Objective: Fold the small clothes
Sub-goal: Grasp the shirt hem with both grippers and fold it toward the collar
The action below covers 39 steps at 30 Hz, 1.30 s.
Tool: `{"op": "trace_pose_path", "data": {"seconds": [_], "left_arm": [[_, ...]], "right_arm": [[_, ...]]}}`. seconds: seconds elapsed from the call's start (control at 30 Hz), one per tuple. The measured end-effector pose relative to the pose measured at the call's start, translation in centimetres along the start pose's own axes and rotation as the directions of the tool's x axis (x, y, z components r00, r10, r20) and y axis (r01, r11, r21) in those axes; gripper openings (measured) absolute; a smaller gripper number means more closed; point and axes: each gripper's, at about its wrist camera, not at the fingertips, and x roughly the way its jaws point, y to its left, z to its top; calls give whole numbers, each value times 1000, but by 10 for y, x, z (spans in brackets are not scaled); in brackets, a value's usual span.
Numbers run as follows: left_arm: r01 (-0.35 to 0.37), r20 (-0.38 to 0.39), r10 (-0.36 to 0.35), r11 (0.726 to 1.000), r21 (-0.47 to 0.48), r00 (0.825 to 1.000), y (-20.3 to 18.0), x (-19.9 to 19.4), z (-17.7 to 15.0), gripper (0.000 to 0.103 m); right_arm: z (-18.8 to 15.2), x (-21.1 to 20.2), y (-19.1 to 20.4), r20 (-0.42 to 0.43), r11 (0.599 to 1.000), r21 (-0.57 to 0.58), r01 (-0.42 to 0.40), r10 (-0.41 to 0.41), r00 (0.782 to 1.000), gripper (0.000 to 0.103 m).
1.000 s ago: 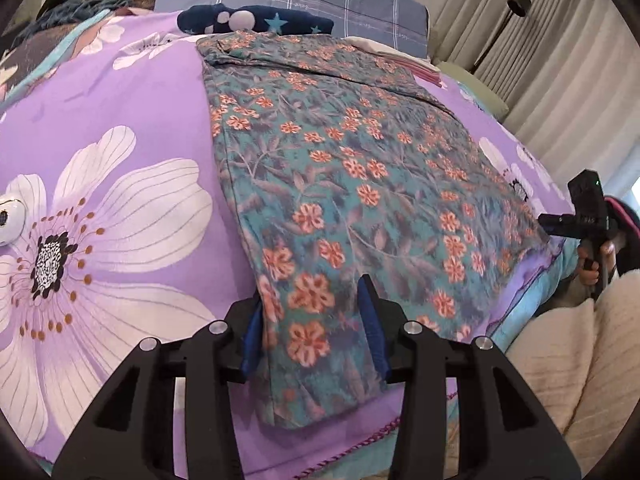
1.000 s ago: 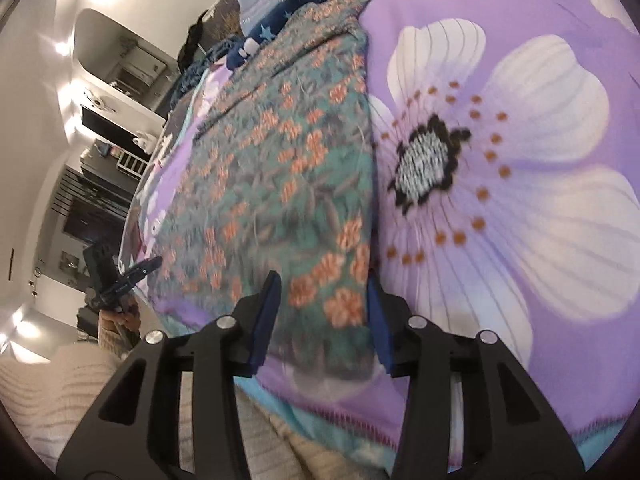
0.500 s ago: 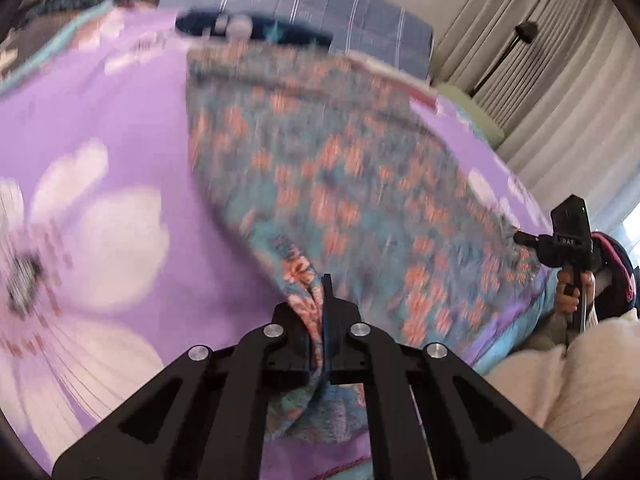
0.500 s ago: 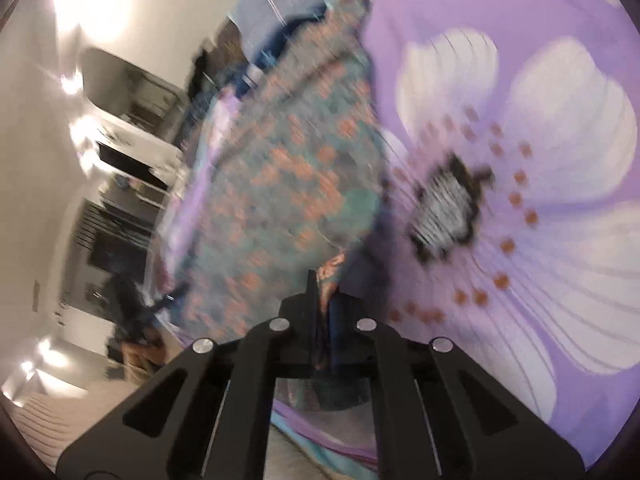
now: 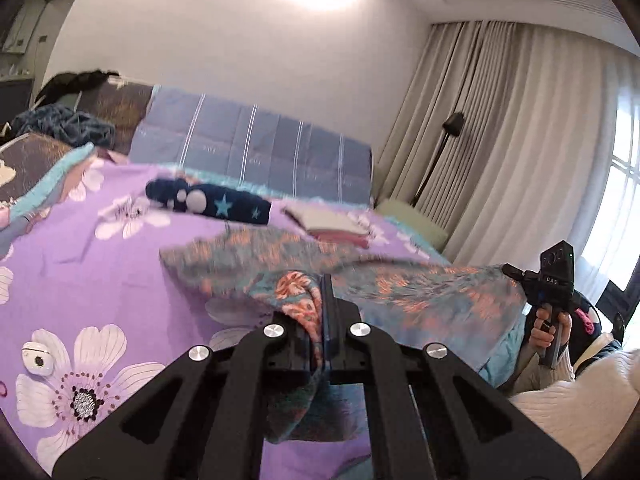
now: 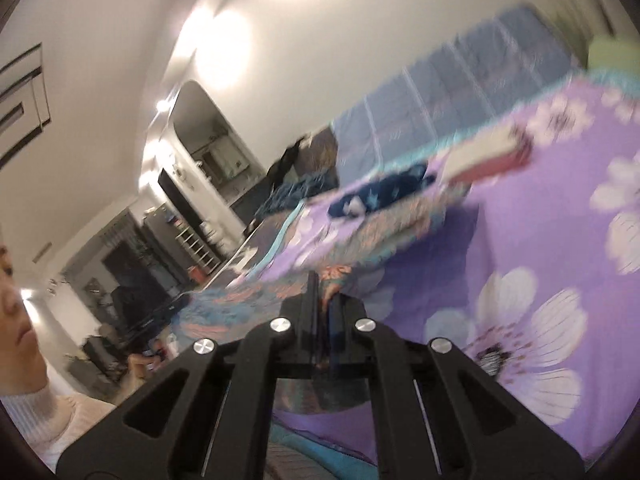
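We hold both grippers level, pointing across the bed toward its head. The left gripper (image 5: 323, 300) is clenched on a bunched corner of the floral garment (image 5: 420, 288), with a fold of cloth pinched between its closed jaws and the loose end hanging below them. The right gripper (image 6: 322, 296) is likewise clamped on the opposite corner of the same garment (image 6: 248, 300), its jaws pressed together over the fabric. In the left wrist view, the right gripper (image 5: 556, 280) appears far to the right, gripped by our right hand (image 5: 550, 326). The garment stretches between the two tools, lifted off the purple flowered bedspread (image 5: 100, 264) at the near edge and blurred by motion; its far portion trails ahead of the fingers onto the bed. Beyond the garment, ahead of the left tool, lie a navy star-patterned cloth (image 5: 212, 202) and a folded stack of clothes (image 5: 332, 224), with a striped blue pillow (image 5: 256, 152) behind them. To the left of the left tool, a small white earbud case (image 5: 38, 360) rests on the bedspread. Curtains (image 5: 520, 140) and a floor lamp (image 5: 440, 156) stand to the right.
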Motion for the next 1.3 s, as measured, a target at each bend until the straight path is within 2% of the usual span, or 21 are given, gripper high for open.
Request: {"op": "trace_pose_path", "data": {"seconds": [0.07,0.13,0.37,0.5,0.6,0.73,0.77,0.8,0.87,0.9,0.93,0.97,1.0,1.07,1.13,1.2,1.3], "left_arm": [[-10,-5,10,1000,2,1000,-2,-2,-3,5],[-25,-43,25,1000,-4,999,2,12,-6,5],[-85,-196,66,993,-87,978,44,83,-15,5],[-75,-203,44,986,-149,978,70,109,-3,5],[-83,-202,51,984,-156,978,85,135,15,5],[-148,-209,121,982,-116,970,106,183,32,6],[-171,-214,146,980,-105,966,110,192,31,8],[-211,-235,184,973,-96,954,121,210,27,8],[-251,-289,209,961,-117,934,139,236,15,8],[-270,-336,211,953,-139,918,151,252,4,8],[-289,-367,218,946,-149,904,157,260,-4,8],[-308,-394,229,940,-149,890,162,266,-12,8],[-312,-407,230,938,-149,884,165,268,-17,9],[-291,-394,209,943,-162,895,166,261,-21,12],[-279,-378,196,944,-177,905,165,250,-19,22],[-270,-366,189,945,-183,911,162,240,-18,28],[-253,-361,170,947,-197,917,155,220,-20,30]], "right_arm": [[2,-9,6,15,998,-33,54,-54,998,4],[2,-1,0,-9,995,-30,93,-93,996,5],[-3,72,-49,-142,983,78,166,-154,978,5],[11,110,-75,-162,974,135,181,-158,974,5],[27,130,-88,-147,976,146,165,-143,979,5],[49,179,-121,-159,962,163,217,-192,969,5],[50,192,-131,-172,957,166,236,-208,963,6],[50,206,-141,-189,952,170,254,-221,957,7],[41,240,-166,-253,936,175,307,-258,932,8],[31,257,-182,-303,919,190,345,-279,911,9],[25,265,-190,-332,910,208,358,-279,901,10],[19,271,-197,-353,903,233,360,-267,897,10],[15,272,-202,-358,902,251,353,-252,899,10],[13,266,-205,-343,906,271,325,-225,912,15],[16,256,-203,-340,913,275,302,-202,919,23],[17,247,-196,-352,921,243,304,-209,913,34],[12,239,-183,-376,936,173,307,-226,899,36]]}}
